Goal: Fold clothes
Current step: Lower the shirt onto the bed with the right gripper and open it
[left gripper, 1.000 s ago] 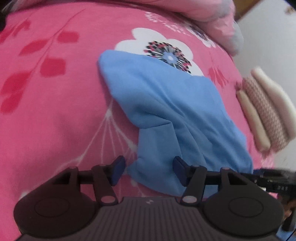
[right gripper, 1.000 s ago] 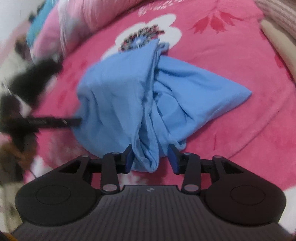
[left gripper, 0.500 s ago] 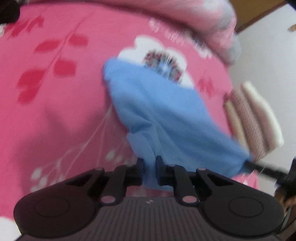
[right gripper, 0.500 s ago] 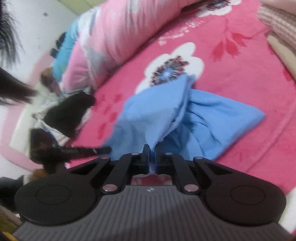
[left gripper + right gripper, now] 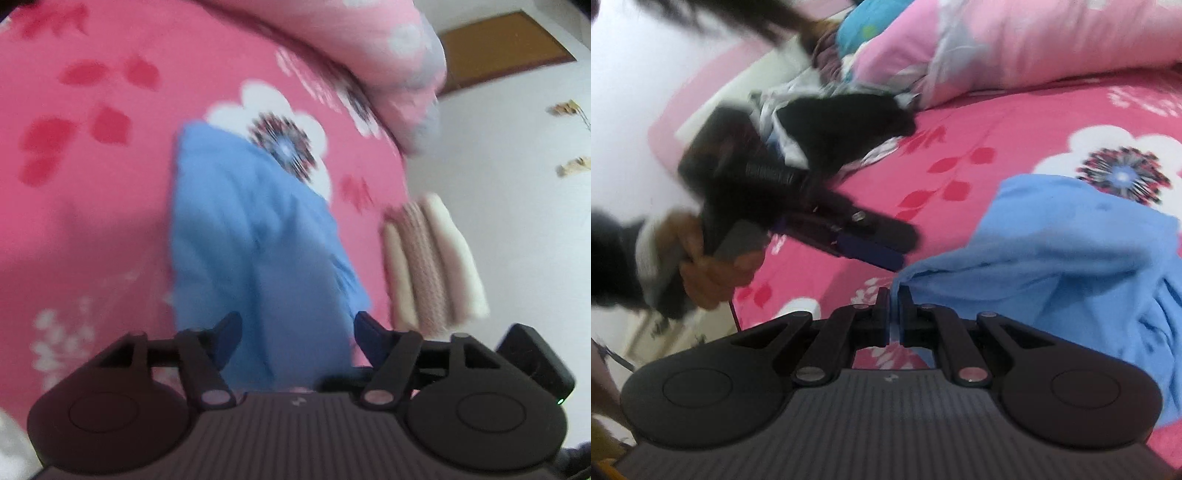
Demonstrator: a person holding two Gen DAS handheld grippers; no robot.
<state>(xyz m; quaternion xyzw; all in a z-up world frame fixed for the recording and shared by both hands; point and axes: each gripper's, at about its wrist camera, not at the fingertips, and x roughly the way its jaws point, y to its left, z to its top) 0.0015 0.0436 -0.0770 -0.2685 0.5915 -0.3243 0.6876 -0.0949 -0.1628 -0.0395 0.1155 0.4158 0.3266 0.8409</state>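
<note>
A light blue garment (image 5: 251, 240) lies crumpled on the pink flowered bedsheet (image 5: 92, 221). My left gripper (image 5: 299, 332) hangs just above its near end. Its jaws are opening and the cloth shows between them, but the pads are clear of it. In the right wrist view the garment (image 5: 1052, 258) fills the right side. My right gripper (image 5: 894, 295) is shut on a thin edge of it at the near left corner. The left gripper (image 5: 897, 245), held by a hand (image 5: 713, 266), points at that same corner from the left.
A stack of folded beige and pink knit clothes (image 5: 432, 266) sits at the bed's right edge, by a white wall (image 5: 498, 184). A pink quilt (image 5: 1034, 44) lies along the far side. A heap of dark clothes (image 5: 849, 125) lies at the far left.
The left gripper shut on the garment's near end, then opened and let it go while rising. The right gripper closed on a fold of the cloth and carried it up and leftward.
</note>
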